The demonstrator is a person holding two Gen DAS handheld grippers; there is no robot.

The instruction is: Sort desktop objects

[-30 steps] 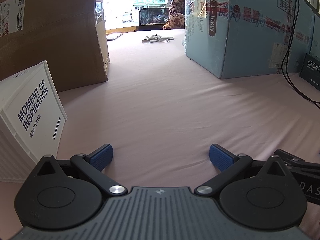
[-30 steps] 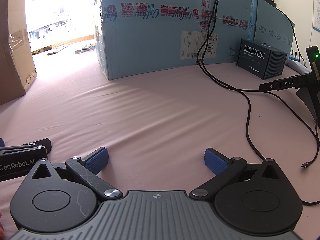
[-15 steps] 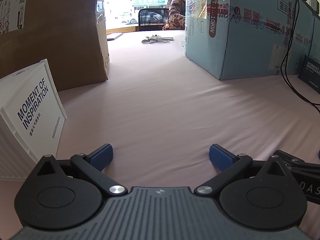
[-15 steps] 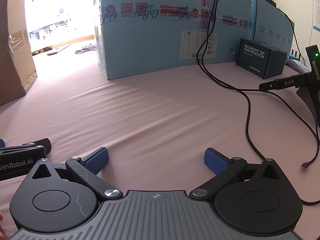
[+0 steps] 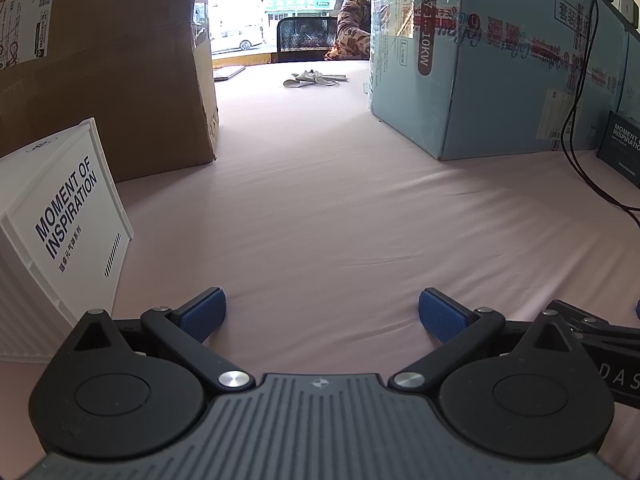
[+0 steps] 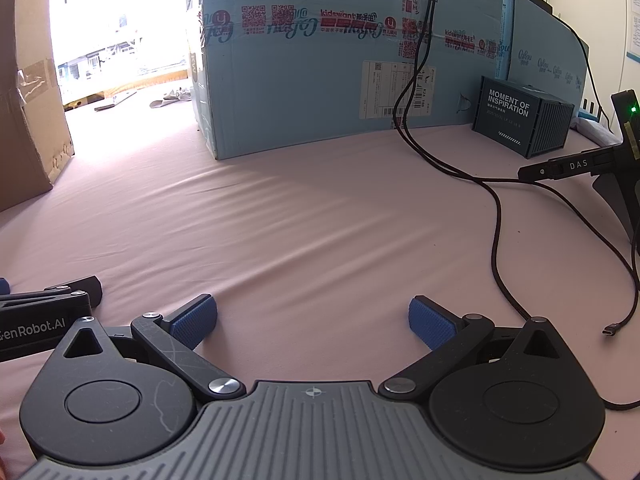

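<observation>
White bin (image 5: 60,236) (MOMENT OF INSPIRATION) left, dark bin (image 6: 524,120) right on pink counter (image 5: 320,220). Left claw (image 5: 322,314), right claw (image 6: 313,320) wide, empty; unchanged.

Bright window beyond your pink-covered table

Daylight floods through the window (image 5: 288,4) at the table's (image 5: 320,208) far edge, where a dark chair (image 5: 306,34) stands; a white wall (image 6: 592,8) rises past the right edge.

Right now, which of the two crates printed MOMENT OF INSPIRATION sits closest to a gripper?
The white ribbed plastic crate, right beside the left gripper; the dark blue ribbed crate stands far off by the light blue cardboard box.
</observation>
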